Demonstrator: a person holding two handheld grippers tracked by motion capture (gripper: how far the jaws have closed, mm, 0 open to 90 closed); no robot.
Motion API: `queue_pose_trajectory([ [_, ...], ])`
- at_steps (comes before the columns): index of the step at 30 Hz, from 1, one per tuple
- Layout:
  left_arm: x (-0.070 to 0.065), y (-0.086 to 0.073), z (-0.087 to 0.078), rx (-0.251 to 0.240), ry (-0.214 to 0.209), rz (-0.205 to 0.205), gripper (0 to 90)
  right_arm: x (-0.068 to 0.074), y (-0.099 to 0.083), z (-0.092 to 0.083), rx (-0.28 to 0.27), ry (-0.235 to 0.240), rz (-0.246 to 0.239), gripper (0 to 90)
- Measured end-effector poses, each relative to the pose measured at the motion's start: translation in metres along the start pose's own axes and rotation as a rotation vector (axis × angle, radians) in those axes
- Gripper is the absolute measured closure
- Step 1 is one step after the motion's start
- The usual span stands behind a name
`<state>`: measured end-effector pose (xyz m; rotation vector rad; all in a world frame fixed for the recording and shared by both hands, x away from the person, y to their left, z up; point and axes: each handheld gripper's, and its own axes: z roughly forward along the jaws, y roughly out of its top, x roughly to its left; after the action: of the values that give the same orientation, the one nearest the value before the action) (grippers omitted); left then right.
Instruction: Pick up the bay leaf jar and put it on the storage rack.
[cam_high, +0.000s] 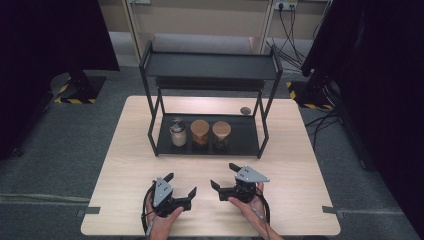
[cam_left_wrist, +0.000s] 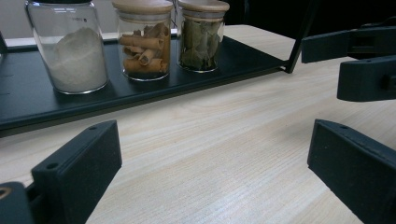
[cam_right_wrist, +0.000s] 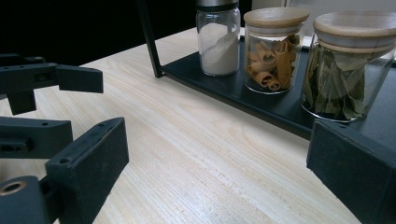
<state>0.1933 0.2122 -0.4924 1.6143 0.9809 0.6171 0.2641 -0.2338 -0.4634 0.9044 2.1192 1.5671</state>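
Three jars (cam_left_wrist: 144, 39) lined on rack tray (cam_left_wrist: 28, 105), small label on one unreadable, left hand-held gripper (cam_high: 181, 184) and right hand-held gripper (cam_high: 224, 175) held released over bench (cam_high: 130, 165).

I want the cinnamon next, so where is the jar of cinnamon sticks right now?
In the high view the cinnamon jar stands in the middle of the black rack's bottom shelf, between the white powder jar on its left and the bay leaf jar on its right.
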Motion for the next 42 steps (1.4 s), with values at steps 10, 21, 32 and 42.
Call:
queue_pose_trajectory([
  [10,0.0000,-0.0003,-0.0002,-0.002,0.000,-0.001,2.5,0.0015,-0.0017,-0.0031,-0.001,0.004,-0.002,5.8],
  [21,0.0000,-0.0004,-0.0002,-0.002,0.000,0.000,2.5,0.0016,-0.0016,-0.0050,-0.004,0.001,0.001,5.9],
  [32,0.0000,-0.0003,-0.0002,-0.002,-0.001,0.001,2.5,0.0012,-0.0019,-0.0059,-0.006,-0.002,0.001,5.8],
  [42,0.0000,-0.0003,-0.0001,-0.002,-0.001,0.001,2.5,0.0010,-0.0019,-0.0060,-0.007,-0.003,0.002,5.9],
])
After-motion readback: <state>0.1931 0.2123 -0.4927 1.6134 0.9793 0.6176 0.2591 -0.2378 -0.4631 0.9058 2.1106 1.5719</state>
